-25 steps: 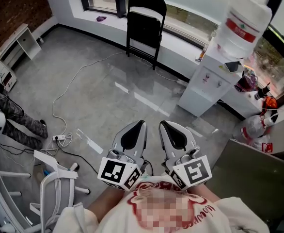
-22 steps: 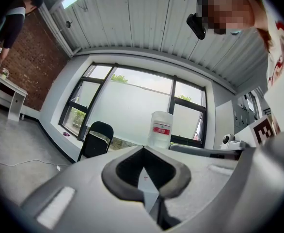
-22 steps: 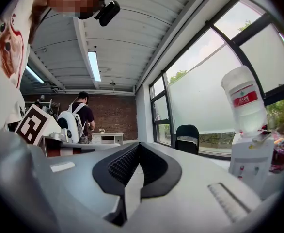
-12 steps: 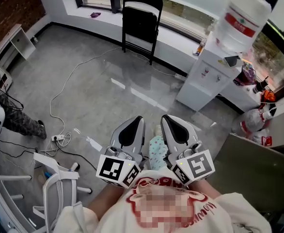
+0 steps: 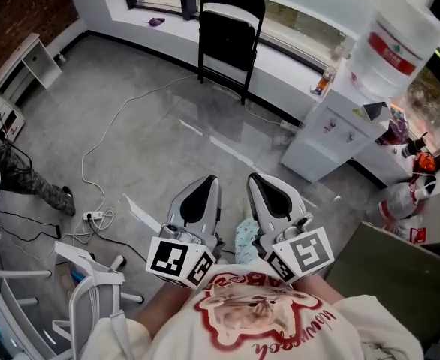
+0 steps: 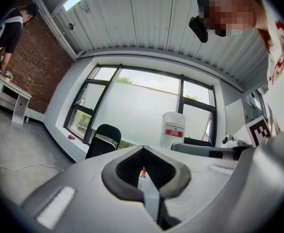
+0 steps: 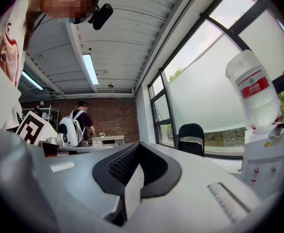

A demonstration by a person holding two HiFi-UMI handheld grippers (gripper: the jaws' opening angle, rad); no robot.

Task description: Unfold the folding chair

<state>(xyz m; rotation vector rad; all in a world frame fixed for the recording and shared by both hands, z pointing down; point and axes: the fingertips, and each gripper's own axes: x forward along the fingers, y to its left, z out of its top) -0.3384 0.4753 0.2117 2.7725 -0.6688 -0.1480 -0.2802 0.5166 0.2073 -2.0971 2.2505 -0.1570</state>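
Walking in, by the look of it: a trouser leg [image 5: 245, 240] now shows between the two grippers where a second ago there was only floor. The view has swung a touch left and back again. The chair [image 5: 228, 33] hasn't grown much in the head view. It stands on the far side, folded flat and leaning against the window sill [image 5: 280, 58], well apart from both grippers. The left gripper [image 5: 206, 187] and the right gripper [image 5: 259, 187] stay tucked near the person's chest, side by side, noses toward the chair. Each gripper's own view shows its jaws pressed together with nothing held between them. The water cooler [image 5: 331, 126] stands at the far right, off the line to the chair. My read is that this is still the approach and none of the unfolding has begun. Those jaws will have to part before they can take the chair's back or seat.
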